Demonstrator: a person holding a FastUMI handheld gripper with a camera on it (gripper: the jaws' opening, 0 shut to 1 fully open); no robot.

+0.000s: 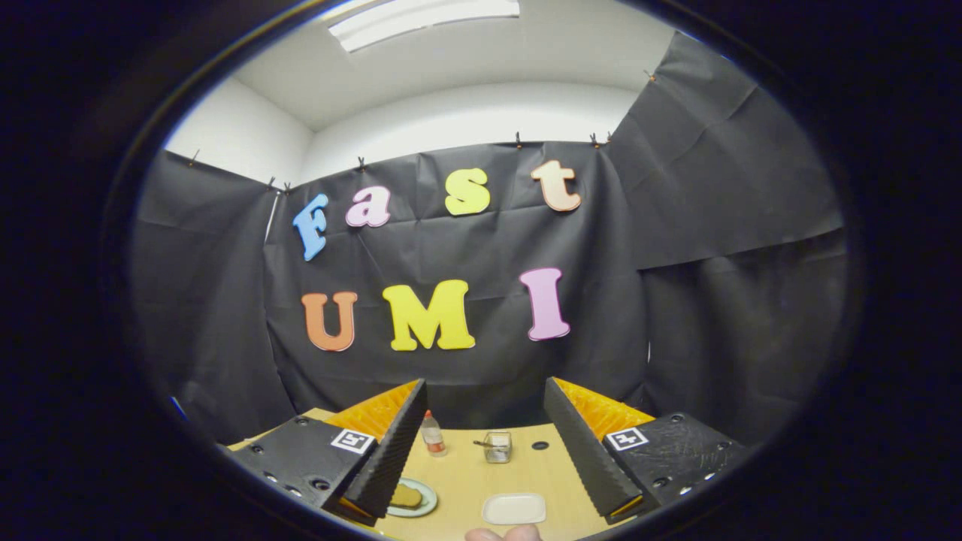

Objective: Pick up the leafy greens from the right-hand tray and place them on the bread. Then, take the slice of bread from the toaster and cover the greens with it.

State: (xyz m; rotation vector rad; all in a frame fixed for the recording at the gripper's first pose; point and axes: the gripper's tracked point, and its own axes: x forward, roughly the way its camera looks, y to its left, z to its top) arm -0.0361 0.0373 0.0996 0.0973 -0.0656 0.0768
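My gripper [485, 443] is held level above the table [466, 466], pointed toward the back wall. Its fingers [394, 443] are spread wide apart and hold nothing; the gap between them frames the middle of the table.

Item positions:

- Plate [421, 500]: beside the left finger, partly hidden behind it. A slice of bread [406, 496] lies on it.
- Tray [514, 508]: pale, shallow, between the fingers and nearer the right one. I cannot tell whether anything lies in it; no greens can be made out there.
- Bottle [432, 434]: small, clear, upright, at the far side of the table just inside the left finger.
- Glass container [497, 446]: small, square, near the far edge between the fingers, with a thin utensil resting across it.
- Dark round spot [539, 445]: on the tabletop, just right of the container.

A fingertip [503, 534] of my hand shows below the tray.
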